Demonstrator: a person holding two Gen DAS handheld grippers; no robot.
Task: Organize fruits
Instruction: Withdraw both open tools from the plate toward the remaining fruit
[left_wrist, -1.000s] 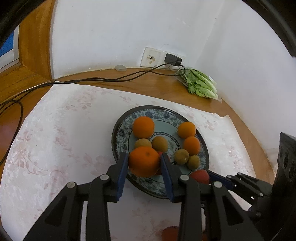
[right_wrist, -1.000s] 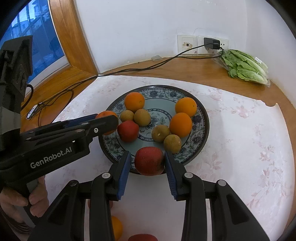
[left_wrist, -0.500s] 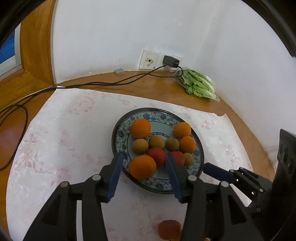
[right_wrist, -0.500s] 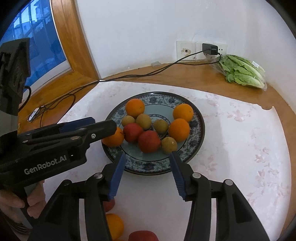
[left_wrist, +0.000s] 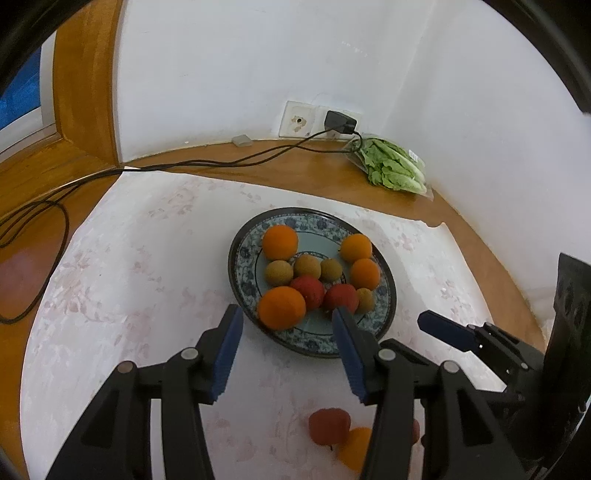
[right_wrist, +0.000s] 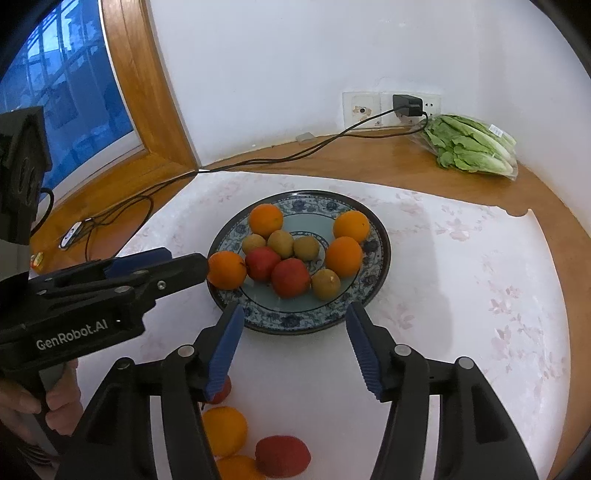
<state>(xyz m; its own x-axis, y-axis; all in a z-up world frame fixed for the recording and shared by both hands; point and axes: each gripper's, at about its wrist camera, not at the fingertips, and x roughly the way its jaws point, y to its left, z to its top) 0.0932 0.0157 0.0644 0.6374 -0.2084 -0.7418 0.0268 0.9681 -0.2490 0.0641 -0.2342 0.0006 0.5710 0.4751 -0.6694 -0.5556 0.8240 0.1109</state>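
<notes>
On plate (right_wrist: 380, 240): four oranges (right_wrist: 226, 269), two red fruits (right_wrist: 290, 277), four small brown fruits (right_wrist: 325, 283). Off plate, under right gripper (right_wrist: 295, 325) fingers: two oranges, two red fruits (right_wrist: 282, 456) on cloth (right_wrist: 461, 295). Bare cloth right of fingers; plate rim just ahead of the tips. Left gripper (left_wrist: 286, 325) tilted down, jaws just been opening, spread, nothing pinched, nearest orange just past the tips. Right gripper likewise spread, empty. Hand (right_wrist: 22, 402) on left handle.

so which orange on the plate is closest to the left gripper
The orange at the plate's near-left rim, just ahead of the open left gripper. The other three sit farther back, toward the wall.
</notes>
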